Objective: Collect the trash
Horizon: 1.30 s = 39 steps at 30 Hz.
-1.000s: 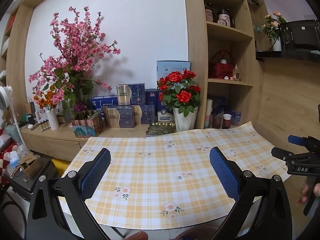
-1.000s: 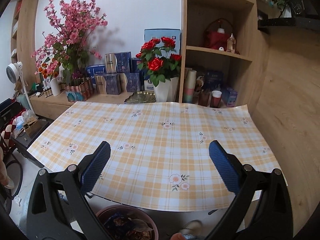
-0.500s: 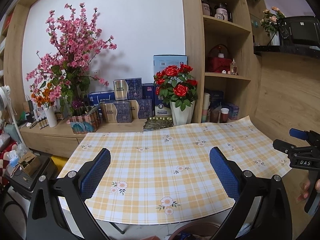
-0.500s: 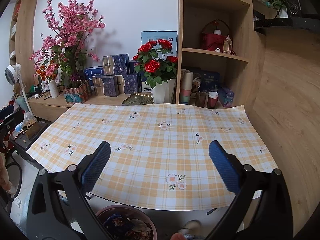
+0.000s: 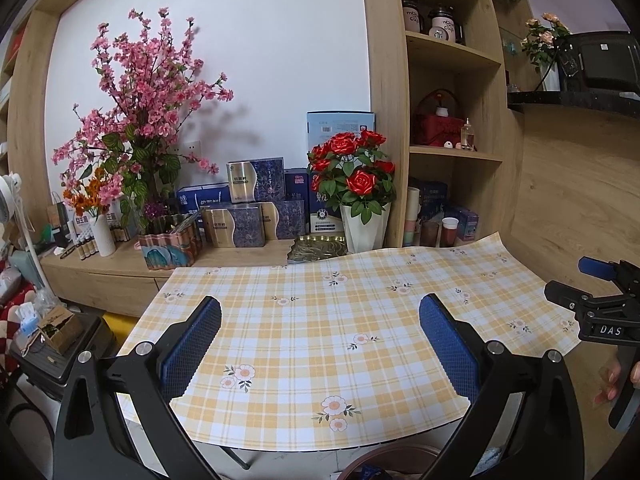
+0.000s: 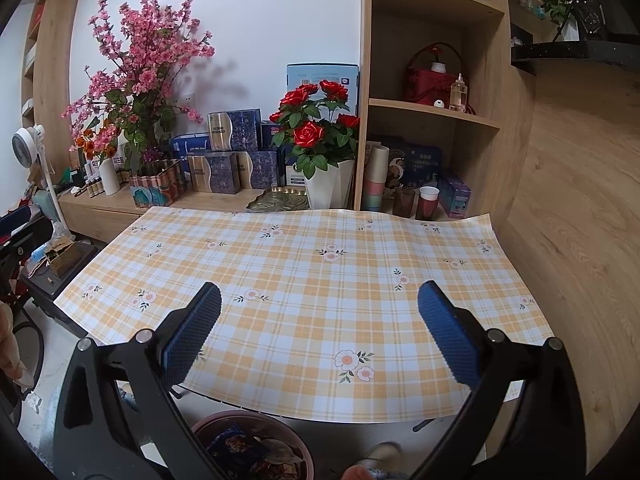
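Trash [image 6: 256, 454], crumpled wrappers with one dark blue printed packet among them, lay heaped in a round, reddish-brown bin [image 6: 208, 424] on the floor just below the near edge of the table [image 6: 320, 280]. The right gripper [image 6: 320, 330] hung above that bin, its two black arms spread wide and its blue, finely dimpled pads holding nothing. The left gripper [image 5: 320, 346] was likewise spread wide and empty, over the near part of the table; in its view only the bin's rim [image 5: 384, 454] showed at the bottom edge. A smooth plastic cloth in yellow-and-white plaid with small printed flowers covered the table, its far right corner curling upward. Behind stood red roses [image 6: 316, 128] in a faceted white pot, stacked blue boxes [image 6: 236, 148], a tall pink blossom branch [image 6: 140, 64], and wood-grain shelves [image 6: 432, 108].
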Each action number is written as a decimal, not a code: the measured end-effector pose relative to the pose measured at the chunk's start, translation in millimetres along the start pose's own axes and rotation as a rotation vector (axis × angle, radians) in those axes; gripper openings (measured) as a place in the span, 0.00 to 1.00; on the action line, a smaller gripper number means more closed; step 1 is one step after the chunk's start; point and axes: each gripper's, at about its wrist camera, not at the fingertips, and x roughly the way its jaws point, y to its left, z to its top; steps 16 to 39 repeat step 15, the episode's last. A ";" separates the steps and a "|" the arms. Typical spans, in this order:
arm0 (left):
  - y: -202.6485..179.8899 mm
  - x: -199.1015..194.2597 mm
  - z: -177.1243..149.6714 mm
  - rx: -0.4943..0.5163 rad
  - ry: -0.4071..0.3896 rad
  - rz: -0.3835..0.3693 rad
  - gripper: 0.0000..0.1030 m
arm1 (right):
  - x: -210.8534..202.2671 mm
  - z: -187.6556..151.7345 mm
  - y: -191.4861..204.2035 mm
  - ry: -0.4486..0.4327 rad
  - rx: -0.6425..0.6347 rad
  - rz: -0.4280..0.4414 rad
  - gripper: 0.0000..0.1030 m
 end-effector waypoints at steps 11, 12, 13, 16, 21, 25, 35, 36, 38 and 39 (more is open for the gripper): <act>1.4 2.2 -0.9 -0.007 0.009 0.018 0.94 | -0.7 1.0 1.6 -0.002 -0.001 -0.002 0.94; 1.5 2.7 -0.5 -0.007 0.011 0.020 0.94 | -0.8 1.0 1.7 -0.001 0.001 -0.002 0.94; 1.7 2.9 -0.8 -0.008 0.012 0.024 0.94 | -1.0 0.9 1.9 0.000 0.001 0.001 0.94; 2.5 2.5 -1.2 -0.007 0.009 0.037 0.94 | -0.9 2.7 3.4 0.001 -0.005 0.001 0.94; 2.5 2.5 -1.2 -0.007 0.009 0.037 0.94 | -0.9 2.7 3.4 0.001 -0.005 0.001 0.94; 2.5 2.5 -1.2 -0.007 0.009 0.037 0.94 | -0.9 2.7 3.4 0.001 -0.005 0.001 0.94; 2.5 2.5 -1.2 -0.007 0.009 0.037 0.94 | -0.9 2.7 3.4 0.001 -0.005 0.001 0.94; 2.5 2.5 -1.2 -0.007 0.009 0.037 0.94 | -0.9 2.7 3.4 0.001 -0.005 0.001 0.94; 2.5 2.5 -1.2 -0.007 0.009 0.037 0.94 | -0.9 2.7 3.4 0.001 -0.005 0.001 0.94; 2.5 2.5 -1.2 -0.007 0.009 0.037 0.94 | -0.9 2.7 3.4 0.001 -0.005 0.001 0.94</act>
